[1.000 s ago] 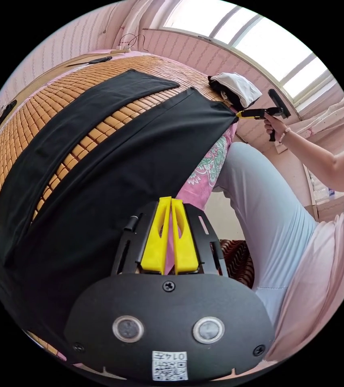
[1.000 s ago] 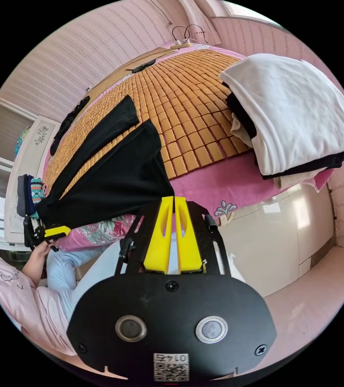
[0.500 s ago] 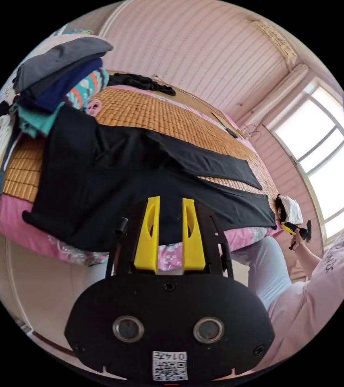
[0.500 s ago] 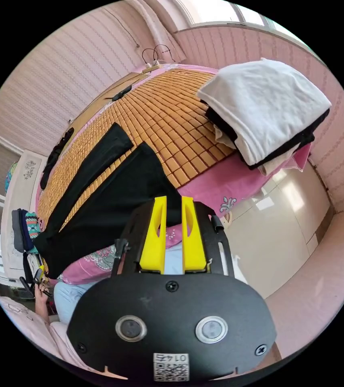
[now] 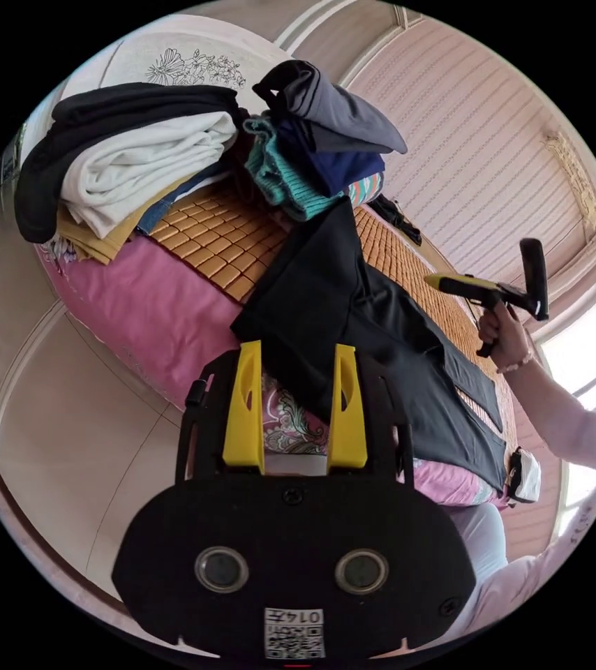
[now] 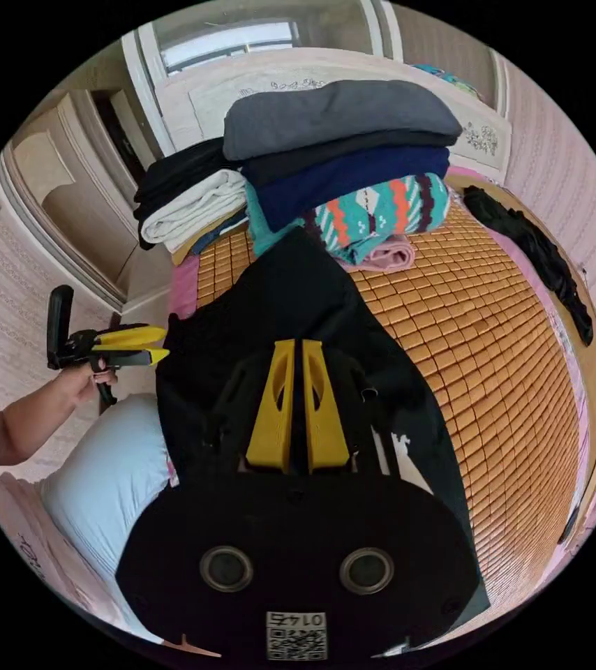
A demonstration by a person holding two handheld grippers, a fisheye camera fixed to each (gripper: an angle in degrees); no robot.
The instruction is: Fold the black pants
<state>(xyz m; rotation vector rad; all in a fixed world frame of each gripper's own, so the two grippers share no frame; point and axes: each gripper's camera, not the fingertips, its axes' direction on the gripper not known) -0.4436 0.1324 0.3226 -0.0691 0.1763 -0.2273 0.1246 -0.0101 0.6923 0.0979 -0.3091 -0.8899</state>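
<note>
the black pants (image 5: pixel 354 328) lie spread on the bed's bamboo mat (image 6: pixel 479 328), waist near the stacked clothes (image 6: pixel 340 167). my left tongs (image 5: pixel 291 405) gape, holding nothing; my right tongs (image 6: pixel 296 412) look nearly together, whether pinching cloth i cannot tell. folding seems barely begun; next i need a firm grip on the cloth.

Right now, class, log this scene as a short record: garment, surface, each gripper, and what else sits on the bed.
garment: black pants, lying flat, one edge draped over the bed's side
surface: bamboo mat over a pink bedsheet
left gripper: jaws apart, holding nothing, off the bed's edge
right gripper: jaws almost closed, above the pants; grip unclear
other items: stack of folded clothes beside the pants; white folded garment in a second pile
</note>
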